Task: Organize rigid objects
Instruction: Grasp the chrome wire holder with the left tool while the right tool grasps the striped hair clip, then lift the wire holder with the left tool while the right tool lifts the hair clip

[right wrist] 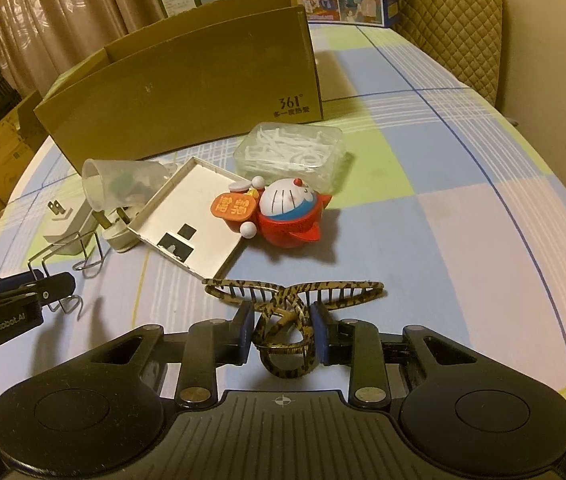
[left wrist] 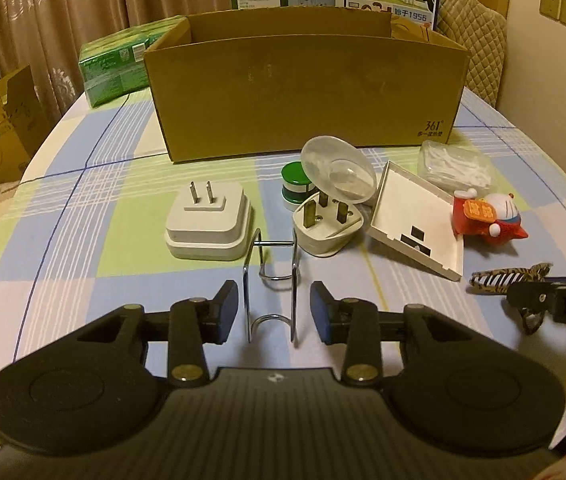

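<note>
The right gripper [right wrist: 281, 330] is closed on the handle loops of a leopard-print hair claw [right wrist: 295, 300], its pads pressing both sides; the claw's teeth spread wide just above the checked tablecloth [right wrist: 463, 240]. The left gripper [left wrist: 274, 308] stands with its fingers [left wrist: 227, 300] a little apart on either side of a bent wire rack [left wrist: 271, 276] that rests on the cloth, the pads not touching the wire. Just beyond the rack sit a white square charger [left wrist: 209, 220], prongs up, and a white three-pin plug [left wrist: 327, 222] with a clear plastic lid [left wrist: 337, 172] leaning over it. A small green-and-white jar [left wrist: 295, 186] stands behind the plug. To the right lie a shallow white tray [left wrist: 419, 220], a red and white cat figure [right wrist: 283, 212] on its side and a clear box of floss picks [right wrist: 291, 150]. Farther back stands an open cardboard box [left wrist: 307, 96].
</note>
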`<move>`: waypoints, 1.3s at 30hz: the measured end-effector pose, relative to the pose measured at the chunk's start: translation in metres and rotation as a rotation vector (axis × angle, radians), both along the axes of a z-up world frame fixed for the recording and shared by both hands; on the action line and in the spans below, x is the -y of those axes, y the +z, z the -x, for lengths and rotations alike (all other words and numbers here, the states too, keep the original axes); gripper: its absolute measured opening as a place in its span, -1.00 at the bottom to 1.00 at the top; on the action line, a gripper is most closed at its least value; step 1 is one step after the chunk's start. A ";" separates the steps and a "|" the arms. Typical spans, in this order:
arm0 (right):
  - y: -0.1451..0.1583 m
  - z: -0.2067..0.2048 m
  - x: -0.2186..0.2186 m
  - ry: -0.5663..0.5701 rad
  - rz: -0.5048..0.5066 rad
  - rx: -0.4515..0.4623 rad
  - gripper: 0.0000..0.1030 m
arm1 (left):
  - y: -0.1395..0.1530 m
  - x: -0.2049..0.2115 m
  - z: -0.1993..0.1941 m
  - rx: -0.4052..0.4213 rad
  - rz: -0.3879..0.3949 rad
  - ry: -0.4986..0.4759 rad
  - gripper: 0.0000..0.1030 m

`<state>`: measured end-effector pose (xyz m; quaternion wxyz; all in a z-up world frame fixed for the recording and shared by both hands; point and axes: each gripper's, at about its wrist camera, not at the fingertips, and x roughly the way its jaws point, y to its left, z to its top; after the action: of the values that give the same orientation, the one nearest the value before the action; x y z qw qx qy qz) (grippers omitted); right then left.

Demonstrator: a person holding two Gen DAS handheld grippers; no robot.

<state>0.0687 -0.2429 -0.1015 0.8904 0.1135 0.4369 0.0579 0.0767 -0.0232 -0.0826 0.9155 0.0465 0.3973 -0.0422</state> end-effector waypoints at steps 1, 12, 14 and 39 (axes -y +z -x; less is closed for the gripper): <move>0.000 0.000 0.000 -0.001 0.000 0.002 -0.47 | -0.001 0.000 0.000 -0.003 -0.004 -0.001 -0.34; -0.002 -0.003 0.002 -0.009 -0.004 0.002 -0.47 | -0.014 -0.001 -0.003 -0.044 -0.027 0.012 -0.55; -0.003 -0.004 0.002 -0.011 -0.001 0.003 -0.47 | -0.014 -0.001 -0.003 -0.046 -0.028 0.012 -0.56; 0.016 0.008 0.003 0.013 -0.005 0.063 -0.50 | 0.018 -0.002 0.012 -0.011 0.030 0.001 -0.61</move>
<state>0.0605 -0.2458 -0.0858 0.9031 0.1109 0.4093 0.0680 0.0645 -0.0209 -0.0648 0.9140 0.0322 0.4016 -0.0479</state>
